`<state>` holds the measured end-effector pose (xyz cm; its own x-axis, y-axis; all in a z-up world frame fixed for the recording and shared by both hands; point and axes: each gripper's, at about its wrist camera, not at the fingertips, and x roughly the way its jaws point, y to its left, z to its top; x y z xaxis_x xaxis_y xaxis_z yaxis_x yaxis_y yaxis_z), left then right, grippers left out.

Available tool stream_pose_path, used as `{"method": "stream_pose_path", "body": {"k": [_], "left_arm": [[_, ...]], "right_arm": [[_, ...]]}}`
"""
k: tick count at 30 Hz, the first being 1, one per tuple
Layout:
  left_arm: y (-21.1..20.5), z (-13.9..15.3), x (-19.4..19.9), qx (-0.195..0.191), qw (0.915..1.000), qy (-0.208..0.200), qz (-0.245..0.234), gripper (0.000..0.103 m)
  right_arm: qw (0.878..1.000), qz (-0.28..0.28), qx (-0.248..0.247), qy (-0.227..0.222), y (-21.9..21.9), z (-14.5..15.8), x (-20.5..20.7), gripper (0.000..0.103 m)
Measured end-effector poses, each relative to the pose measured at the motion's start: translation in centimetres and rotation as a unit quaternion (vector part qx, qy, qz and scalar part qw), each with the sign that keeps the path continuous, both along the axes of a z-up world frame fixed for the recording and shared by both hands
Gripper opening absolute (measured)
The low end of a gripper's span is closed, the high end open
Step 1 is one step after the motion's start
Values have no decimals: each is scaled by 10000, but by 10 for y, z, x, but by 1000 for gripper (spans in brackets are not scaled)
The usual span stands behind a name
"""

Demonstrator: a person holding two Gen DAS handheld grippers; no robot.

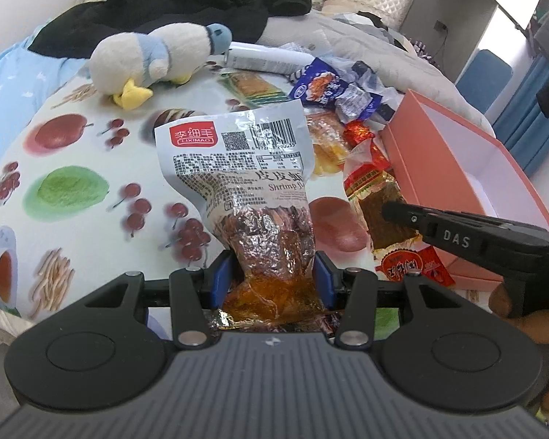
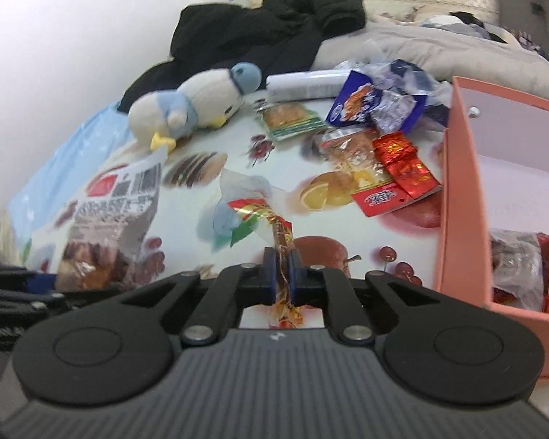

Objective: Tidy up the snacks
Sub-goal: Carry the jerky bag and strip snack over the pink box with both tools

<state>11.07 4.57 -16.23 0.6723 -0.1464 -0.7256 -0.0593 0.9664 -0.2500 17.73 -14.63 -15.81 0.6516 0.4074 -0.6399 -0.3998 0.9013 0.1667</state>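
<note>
My left gripper point(image 1: 272, 281) is shut on the lower end of a silver shrimp snack pack point(image 1: 238, 168), which stands up from its blue pads above the fruit-print cloth point(image 1: 73, 183). My right gripper point(image 2: 282, 274) is shut edge-on on a thin red and gold snack pack point(image 2: 280, 234); the same pack point(image 1: 384, 216) shows in the left wrist view, pinched by the right gripper's black fingertips point(image 1: 397, 214). A pink open box point(image 1: 457, 168) stands at the right, and one wrapped snack point(image 2: 523, 263) lies in it. The shrimp pack point(image 2: 106, 226) appears at the left of the right wrist view.
A pile of loose snacks point(image 2: 377, 139) lies beside the box wall point(image 2: 461, 197): blue, red, orange and green packs. A plush duck point(image 1: 157, 58) sits at the back, with a white tube point(image 1: 271, 59) and black clothing point(image 1: 186, 3) behind. A hand point(image 1: 523, 314) holds the right gripper.
</note>
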Motion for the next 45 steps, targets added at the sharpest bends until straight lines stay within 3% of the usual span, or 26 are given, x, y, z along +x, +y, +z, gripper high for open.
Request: {"method": "stream_pose_path", "body": {"k": [13, 22, 38, 45], "left_arm": [[-25, 30, -3, -57, 9997, -64, -241, 53], [-62, 62, -10, -219, 9960, -419, -758, 53], [-158, 79, -4, -350, 9779, -565, -1981, 53], [-196, 83, 4, -384, 9709, -552, -2300, 53]], "right_arm": [[9974, -407, 594, -72, -29, 37, -36, 10], [9916, -824, 931, -364, -69, 76, -63, 10], [9762, -1854, 893, -684, -149, 92, -108, 10], [9692, -2124, 1005, -736, -181, 92, -117, 10]]}}
